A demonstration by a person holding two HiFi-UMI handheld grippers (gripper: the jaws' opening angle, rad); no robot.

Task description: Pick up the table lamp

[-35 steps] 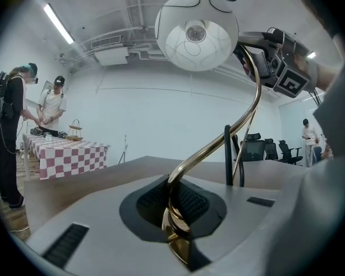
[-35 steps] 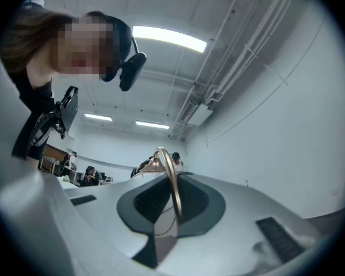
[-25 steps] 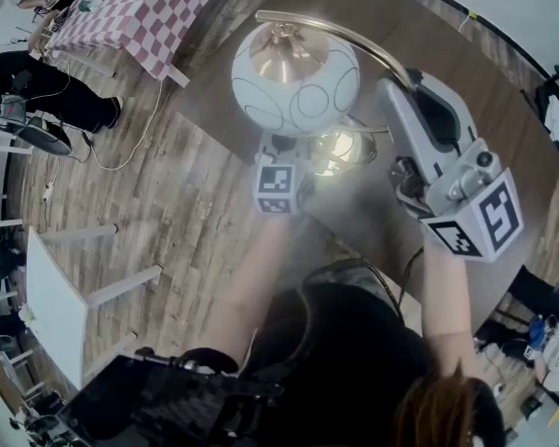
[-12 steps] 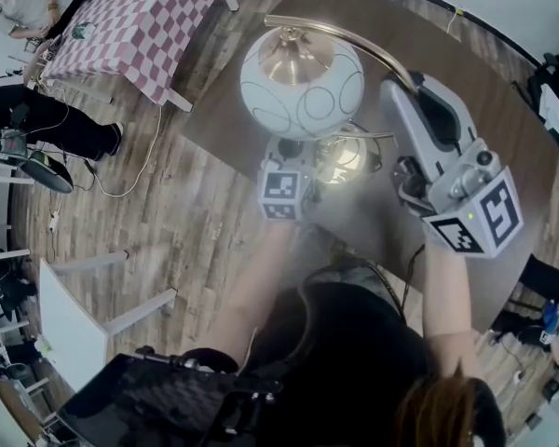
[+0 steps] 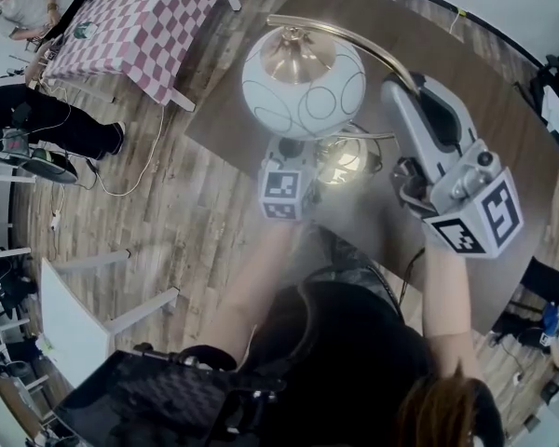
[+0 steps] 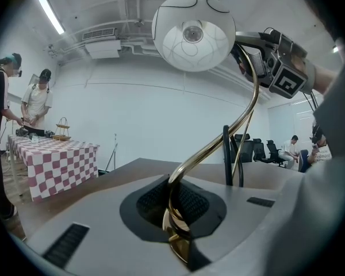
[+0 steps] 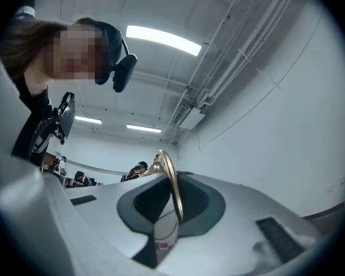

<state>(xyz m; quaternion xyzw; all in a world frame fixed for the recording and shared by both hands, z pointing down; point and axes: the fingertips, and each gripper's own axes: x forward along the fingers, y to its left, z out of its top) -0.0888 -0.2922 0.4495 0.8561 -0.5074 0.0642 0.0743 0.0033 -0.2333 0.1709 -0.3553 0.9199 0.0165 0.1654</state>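
Note:
The table lamp has a white globe shade (image 5: 303, 82) with thin circle lines and a curved gold stem (image 5: 354, 37). Its shiny gold base (image 5: 343, 159) shows below the shade, over the dark table (image 5: 503, 128); I cannot tell whether it touches the table. My left gripper (image 5: 292, 152) reaches under the shade and is shut on the lower stem (image 6: 173, 211). My right gripper (image 5: 402, 87) is shut on the upper arc of the stem (image 7: 171, 188). In the left gripper view the shade (image 6: 194, 33) hangs high, with the right gripper (image 6: 276, 62) beside it.
A table with a red checkered cloth (image 5: 140, 17) stands at the far left, with people (image 5: 37, 87) near it. A white stand (image 5: 70, 319) is on the wooden floor at the near left. Office chairs (image 6: 259, 151) stand beyond the table.
The lamp and both grippers have shifted slightly together at first and then held still. Both grips stay the same.

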